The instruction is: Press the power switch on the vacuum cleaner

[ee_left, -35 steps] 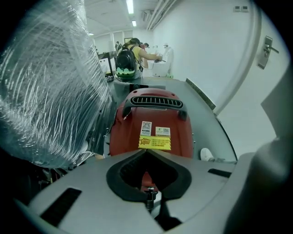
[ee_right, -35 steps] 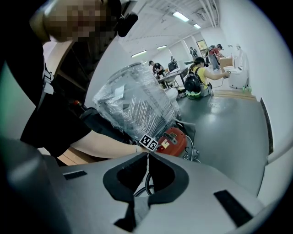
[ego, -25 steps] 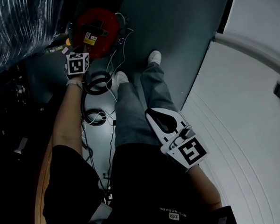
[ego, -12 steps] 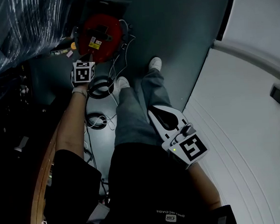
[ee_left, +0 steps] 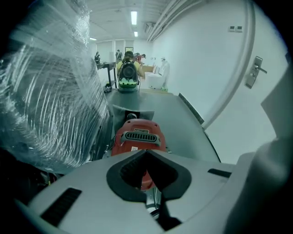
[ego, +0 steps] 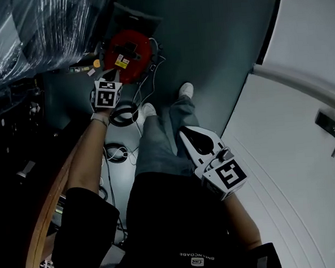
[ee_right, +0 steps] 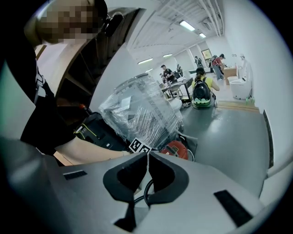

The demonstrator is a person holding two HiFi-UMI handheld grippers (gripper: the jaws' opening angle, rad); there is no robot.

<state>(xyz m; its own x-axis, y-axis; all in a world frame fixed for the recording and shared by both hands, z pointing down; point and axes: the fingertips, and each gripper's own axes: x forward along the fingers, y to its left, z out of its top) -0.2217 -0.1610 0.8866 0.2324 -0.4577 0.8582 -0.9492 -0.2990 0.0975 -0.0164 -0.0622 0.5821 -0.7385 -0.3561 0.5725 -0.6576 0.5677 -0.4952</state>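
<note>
The grey floor [ego: 219, 48] runs out from under the red vacuum cleaner [ego: 129, 52], which stands on it at the top of the head view. A white wall [ego: 305, 167] curves along well to the right of the vacuum cleaner and carries a door handle [ego: 333, 133]. Just left of the vacuum cleaner, and towering over it, is a big plastic-wrapped bundle [ego: 31, 37]. The person's grey-trousered legs [ego: 162, 139] stretch from the lower part of the view towards the vacuum cleaner, with a white shoe [ego: 147, 110] a little short of it.

The left gripper [ee_left: 146, 154] is held out on a straight arm, just short of the vacuum cleaner and aimed at it. Its jaws are closed tip to tip with nothing between them, and the red body and its dark vent grille [ee_left: 140, 135] show right beyond the tips. It is not touching the machine; I cannot pick out the switch.

The right gripper [ee_right: 147, 157] hangs back by the person's thigh, well apart from the vacuum cleaner, with its jaws pressed together and empty too.

A dark coiled cable [ego: 122, 113] lies on the floor between the shoe and the vacuum cleaner, under the left gripper.
</note>
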